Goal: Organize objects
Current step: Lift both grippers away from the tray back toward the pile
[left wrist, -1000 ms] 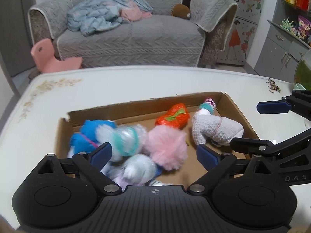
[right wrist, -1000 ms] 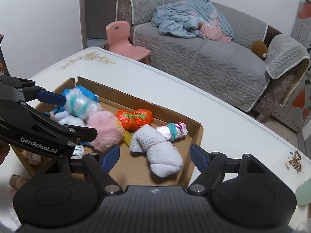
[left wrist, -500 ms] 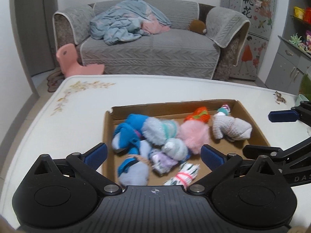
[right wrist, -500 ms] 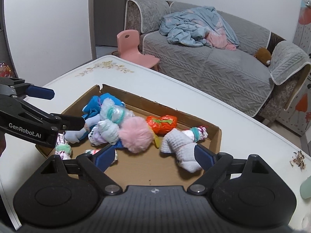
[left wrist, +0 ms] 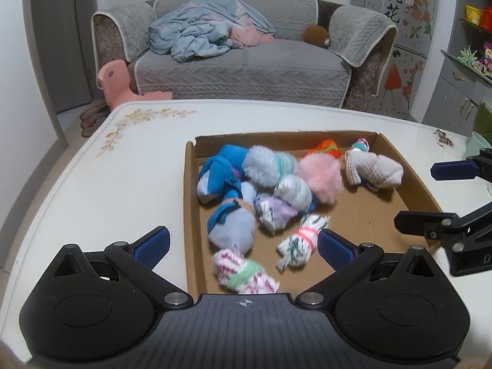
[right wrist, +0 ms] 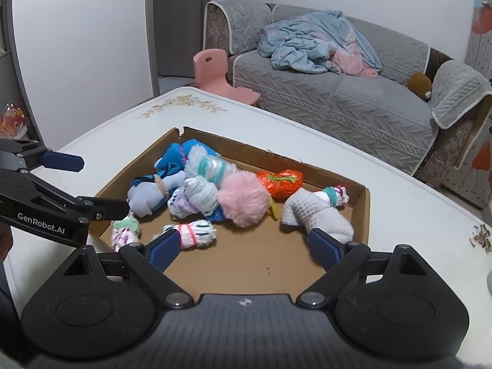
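Setting: living room; grey sofa (left wrist: 243, 61) with a heaped blue blanket (left wrist: 203, 27) behind; a pink child's chair (left wrist: 120, 80) at the far left corner of a white table (left wrist: 92, 190).

Item 1. Left claw (left wrist: 243, 243): jaws spread fully wide, nothing between the pads; it hangs over the near edge of the cardboard tray (left wrist: 189, 215), tilted down toward it.

Item 2. Right claw (right wrist: 246, 246): jaws apart and opening, nothing gripped; bare tray floor lies between its pads.

Item 3. Cardboard tray, shallow and open-topped, set toward the table's right side. Contents, nearest first:
- pink-and-green striped sock bundle (left wrist: 243, 272), at the near wall, just ahead of the left claw;
- white-and-green bundle tied with a pink band (left wrist: 303, 240), just beside the left claw's right pad;
- pale blue bundle (left wrist: 232, 227), lilac bundle (left wrist: 275, 212), bright blue bundle (left wrist: 218, 172), clustered and touching;
- pink fluffy ball (left wrist: 321, 173), mid-tray;
- orange bundle (right wrist: 279, 183), against the far wall;
- grey knitted bundle (right wrist: 316, 212), toward the right wall, near the right claw's right pad.

Status (judged): every bundle in view sits inside the tray and neither claw carries anything, so gathering looks done or close to it. Left, if anything: tidying the loose heap into order. No other bundles show on the table.
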Demonstrator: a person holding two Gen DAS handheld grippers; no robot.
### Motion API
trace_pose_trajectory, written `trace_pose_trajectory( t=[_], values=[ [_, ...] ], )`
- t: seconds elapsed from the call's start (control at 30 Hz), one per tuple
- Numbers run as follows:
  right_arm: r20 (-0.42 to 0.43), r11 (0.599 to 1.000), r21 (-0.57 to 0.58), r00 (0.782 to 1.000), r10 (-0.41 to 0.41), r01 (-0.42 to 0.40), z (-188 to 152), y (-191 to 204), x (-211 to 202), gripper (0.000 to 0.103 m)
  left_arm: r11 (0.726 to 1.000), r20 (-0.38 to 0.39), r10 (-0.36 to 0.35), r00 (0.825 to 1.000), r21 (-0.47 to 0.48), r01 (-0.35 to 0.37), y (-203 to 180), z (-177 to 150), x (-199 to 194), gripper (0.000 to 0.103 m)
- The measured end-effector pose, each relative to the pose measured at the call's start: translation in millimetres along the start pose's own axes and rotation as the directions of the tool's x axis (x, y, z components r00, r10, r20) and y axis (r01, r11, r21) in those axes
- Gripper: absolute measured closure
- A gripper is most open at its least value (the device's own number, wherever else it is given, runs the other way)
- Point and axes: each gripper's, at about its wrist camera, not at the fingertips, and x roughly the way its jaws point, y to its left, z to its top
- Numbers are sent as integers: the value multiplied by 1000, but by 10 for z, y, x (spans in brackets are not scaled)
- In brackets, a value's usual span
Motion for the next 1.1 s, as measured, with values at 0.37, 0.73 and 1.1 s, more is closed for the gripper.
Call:
trace_pose_trajectory(
  t=[0.37, 0.73, 1.1],
  values=[
    [22, 999, 45, 1000, 12, -13, -309, 117, -187, 12, 1000, -10, -5, 1000, -15, 5, 104, -358, -117, 0],
    [35, 994, 112, 999, 1, -4, -858, 180, -285, 14, 999, -76, -54, 996, -2, 54, 38, -891, -76, 1],
    [-5, 992, 78, 995, 98, -98, -1105, 130, -132, 45, 987, -87, -156, 984, -52, 152, 35, -1046, -122, 0]
  ],
)
